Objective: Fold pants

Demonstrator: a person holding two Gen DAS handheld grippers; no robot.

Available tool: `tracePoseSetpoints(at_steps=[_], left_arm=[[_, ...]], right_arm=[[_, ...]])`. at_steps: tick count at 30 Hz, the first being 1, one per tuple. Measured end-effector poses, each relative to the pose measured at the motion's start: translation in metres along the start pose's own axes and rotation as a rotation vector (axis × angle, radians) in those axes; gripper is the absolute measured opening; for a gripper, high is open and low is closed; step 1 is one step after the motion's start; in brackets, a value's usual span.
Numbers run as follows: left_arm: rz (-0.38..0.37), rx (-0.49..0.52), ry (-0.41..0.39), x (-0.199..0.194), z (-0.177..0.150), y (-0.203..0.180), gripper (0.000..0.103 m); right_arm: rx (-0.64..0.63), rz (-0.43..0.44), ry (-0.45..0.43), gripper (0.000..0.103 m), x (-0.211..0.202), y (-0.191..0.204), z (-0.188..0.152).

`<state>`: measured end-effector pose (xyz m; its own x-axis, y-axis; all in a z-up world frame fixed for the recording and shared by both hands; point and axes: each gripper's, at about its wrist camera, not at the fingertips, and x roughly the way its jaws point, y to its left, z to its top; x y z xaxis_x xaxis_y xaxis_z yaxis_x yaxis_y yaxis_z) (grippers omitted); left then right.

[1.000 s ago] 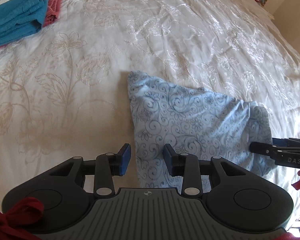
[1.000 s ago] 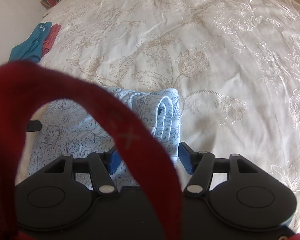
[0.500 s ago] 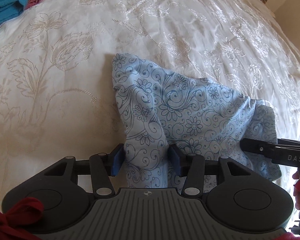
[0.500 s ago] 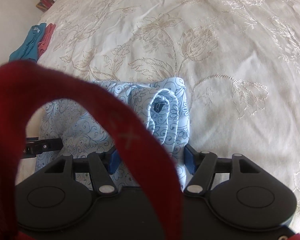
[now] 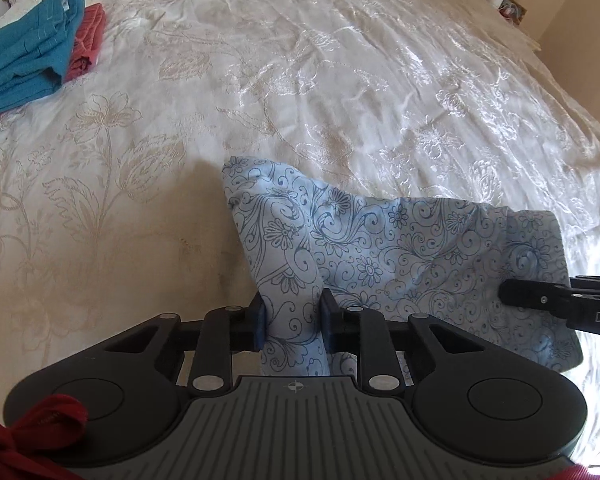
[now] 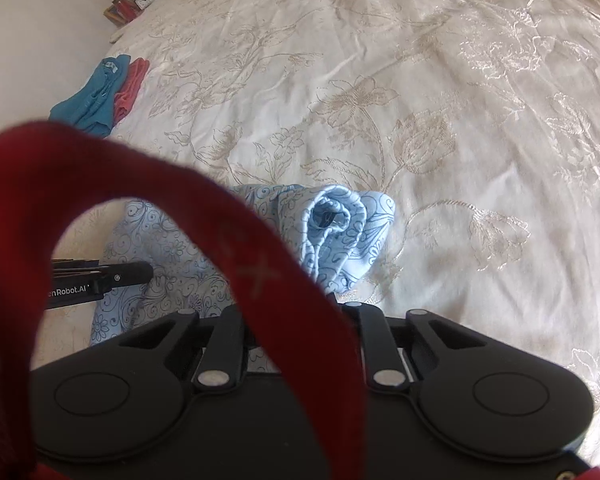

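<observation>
Left gripper (image 5: 293,322): jaws have just been closing; blue pads now pinch a bunched fold of the pants.
Right gripper (image 6: 300,312): jaws have just been closing; the red strap (image 6: 204,220) hides the fingertips, but pants cloth runs in between them and lifts, so it looks pinched.
Pants (image 5: 400,256): light blue with dark swirl print, lying on the bed just ahead of both grippers, one near corner gathered in each; the right end is rolled into an open tube.
Bed (image 5: 340,80): cream cover with stitched flowers.
Far left: a teal cloth (image 5: 24,64) on a red cloth (image 5: 88,42), folded, well apart from the pants.
</observation>
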<state>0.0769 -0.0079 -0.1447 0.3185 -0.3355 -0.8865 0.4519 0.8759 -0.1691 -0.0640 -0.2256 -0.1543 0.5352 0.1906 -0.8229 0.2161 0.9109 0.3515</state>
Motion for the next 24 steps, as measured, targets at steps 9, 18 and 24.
tracePoseSetpoints(at_steps=[9,18,24], left_arm=[[-0.049,0.0,-0.083,-0.02,0.037,-0.052,0.024],[-0.051,0.056,-0.127,0.0,0.075,-0.128,0.024],[0.084,0.11,-0.013,0.049,0.087,-0.156,0.025]], right_arm=[[-0.039,-0.049,-0.105,0.025,-0.051,-0.023,0.022],[-0.085,-0.123,-0.169,0.025,-0.068,-0.084,0.066],[-0.091,-0.291,-0.103,0.039,-0.028,-0.124,0.081]])
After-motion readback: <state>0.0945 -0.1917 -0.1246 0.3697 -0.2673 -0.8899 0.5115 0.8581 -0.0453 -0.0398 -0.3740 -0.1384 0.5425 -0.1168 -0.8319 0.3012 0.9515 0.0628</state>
